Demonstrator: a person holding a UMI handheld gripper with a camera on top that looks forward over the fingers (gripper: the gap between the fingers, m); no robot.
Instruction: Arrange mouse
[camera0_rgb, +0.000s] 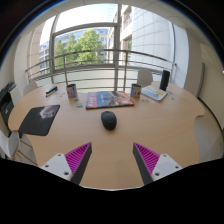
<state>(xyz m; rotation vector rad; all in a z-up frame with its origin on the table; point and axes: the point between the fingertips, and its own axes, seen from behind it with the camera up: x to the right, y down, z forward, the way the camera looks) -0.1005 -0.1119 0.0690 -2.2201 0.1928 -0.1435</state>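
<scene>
The gripper (109, 160) hangs above the near edge of the round wooden table (150, 130), its two fingers spread wide and holding nothing. The mouse (108, 120) lies straight ahead, beyond the fingertips and well apart from them, centred on the gap, its long axis pointing away. Left of it sits a dark mouse pad (40, 120); farther back, a colourful book (108, 99). No writing is readable.
</scene>
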